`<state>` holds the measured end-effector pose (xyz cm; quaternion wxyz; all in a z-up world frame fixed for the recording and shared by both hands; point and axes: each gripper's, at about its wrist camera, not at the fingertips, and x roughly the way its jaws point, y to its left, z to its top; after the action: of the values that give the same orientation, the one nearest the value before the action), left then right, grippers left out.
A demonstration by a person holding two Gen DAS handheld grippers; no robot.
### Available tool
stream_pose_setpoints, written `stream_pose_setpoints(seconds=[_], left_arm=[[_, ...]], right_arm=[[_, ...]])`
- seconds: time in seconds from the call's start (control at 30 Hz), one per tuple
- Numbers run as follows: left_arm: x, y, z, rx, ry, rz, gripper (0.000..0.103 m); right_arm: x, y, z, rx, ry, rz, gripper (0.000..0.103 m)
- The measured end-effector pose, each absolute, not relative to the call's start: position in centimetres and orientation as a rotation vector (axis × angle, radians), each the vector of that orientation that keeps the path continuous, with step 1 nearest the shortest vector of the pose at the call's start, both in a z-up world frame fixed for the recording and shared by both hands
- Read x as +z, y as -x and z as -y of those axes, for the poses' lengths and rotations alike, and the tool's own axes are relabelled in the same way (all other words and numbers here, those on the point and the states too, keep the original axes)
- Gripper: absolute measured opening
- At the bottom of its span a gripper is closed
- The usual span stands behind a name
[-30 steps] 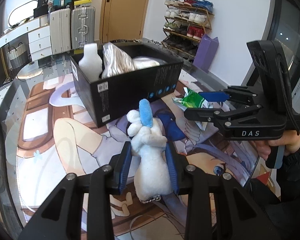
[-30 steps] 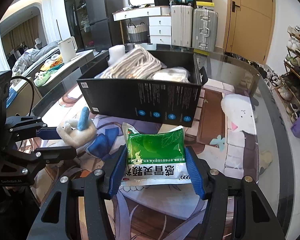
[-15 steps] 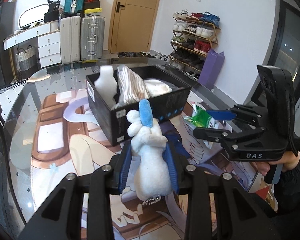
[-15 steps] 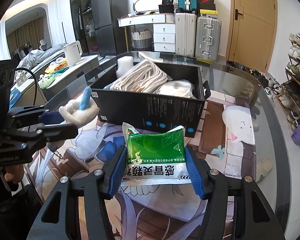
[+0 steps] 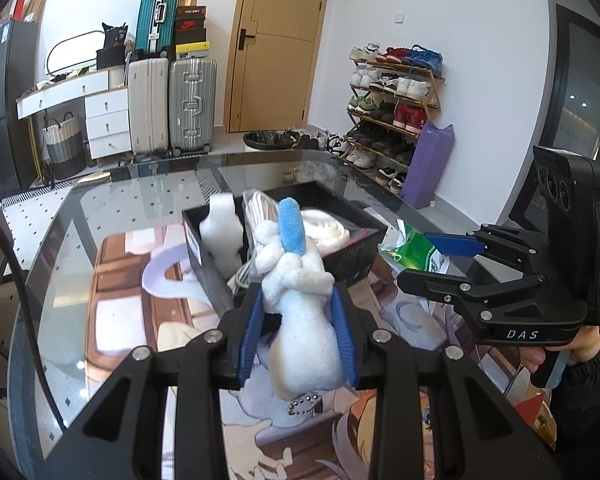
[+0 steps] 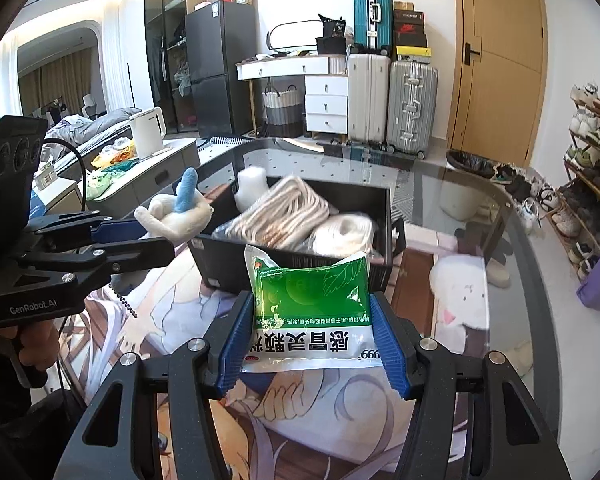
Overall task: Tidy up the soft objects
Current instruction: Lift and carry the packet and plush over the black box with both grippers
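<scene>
Left tongs are clenched on a white plush toy with a blue ear, and right tongs grip a green-and-white sachet pack; both items hang clear of the surface, short of the black box. The box already holds a striped bundle, a white roll and a white foam piece (three stowed, by my count). Outstanding, in my judgement: carrying both held items over the rim and letting go.
</scene>
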<state>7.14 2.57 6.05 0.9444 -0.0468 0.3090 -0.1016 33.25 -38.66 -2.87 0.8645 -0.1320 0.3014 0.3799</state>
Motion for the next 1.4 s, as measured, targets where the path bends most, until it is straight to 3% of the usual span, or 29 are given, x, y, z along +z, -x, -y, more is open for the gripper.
stream_pose_setpoints(seconds=[0.53, 1.4], left_arm=[[8.4, -10.3, -4.2, -0.133, 0.109, -0.566, 0.033], [4.0, -16.9, -4.3, -0.12, 0.1, -0.63, 0.033]], right_arm=[[0.8, -35.6, 37.1, 0.815, 0.24, -0.546, 0.058], [-3.1, -41.8, 32.5, 0.825, 0.268, -0.599, 0.058]])
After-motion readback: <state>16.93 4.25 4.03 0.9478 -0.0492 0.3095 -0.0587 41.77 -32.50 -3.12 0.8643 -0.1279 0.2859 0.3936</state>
